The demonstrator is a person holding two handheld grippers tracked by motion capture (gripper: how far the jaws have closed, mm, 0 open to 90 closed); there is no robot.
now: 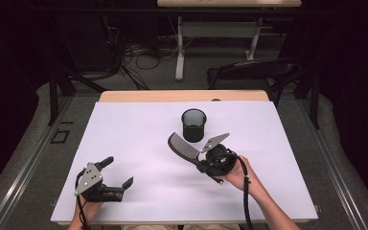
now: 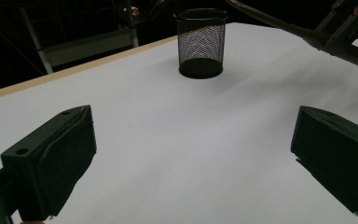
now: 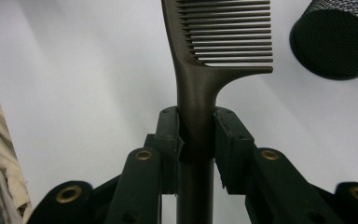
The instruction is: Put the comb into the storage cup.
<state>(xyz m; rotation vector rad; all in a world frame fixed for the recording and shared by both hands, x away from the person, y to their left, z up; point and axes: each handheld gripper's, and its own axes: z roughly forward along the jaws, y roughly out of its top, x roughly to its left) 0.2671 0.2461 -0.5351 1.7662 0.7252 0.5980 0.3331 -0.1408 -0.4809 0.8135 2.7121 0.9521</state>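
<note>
A dark comb (image 1: 182, 146) with a long handle is held off the white table, and my right gripper (image 1: 202, 163) is shut on its handle. In the right gripper view the comb (image 3: 205, 60) rises straight from between the two pads, teeth pointing right toward the black mesh cup (image 3: 335, 42). That cup (image 1: 193, 124) stands upright near the table's middle, just beyond the comb's tip. My left gripper (image 1: 117, 172) rests at the front left, open, with nothing between its fingers (image 2: 51, 163). The cup (image 2: 200, 42) stands far ahead of it.
The white table top (image 1: 139, 129) has a wooden far edge. Beyond it are a black chair (image 1: 254, 72), a desk frame and cables on the floor. A cable trails from the right gripper along the person's forearm (image 1: 263, 201).
</note>
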